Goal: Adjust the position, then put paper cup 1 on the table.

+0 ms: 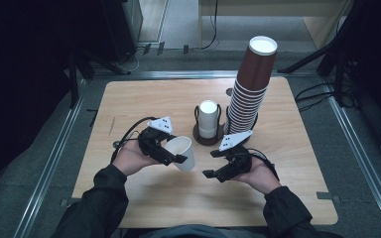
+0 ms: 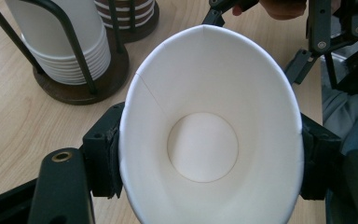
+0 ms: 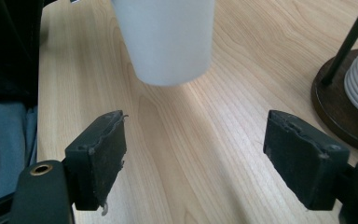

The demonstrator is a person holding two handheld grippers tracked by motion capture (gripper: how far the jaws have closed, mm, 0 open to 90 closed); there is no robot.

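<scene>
White paper cup [image 1: 182, 152] clamped by the left hand-held gripper [image 1: 171, 154], lower centre of the high view.

Held tilted above the wooden counter [image 1: 129, 109], squeezed oval at the rim. Right hand-held gripper [image 1: 213, 166] just to the right, wide open, holding nothing. Behind, in the middle: white cup stack [image 1: 208, 119] and tall brown stack [image 1: 250, 84].

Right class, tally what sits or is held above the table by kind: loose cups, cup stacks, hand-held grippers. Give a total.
Loose white cup: 1
Cup stacks: 2, white stack and brown stack
Hand-held grippers: 2, left and right
Total: 5
</scene>
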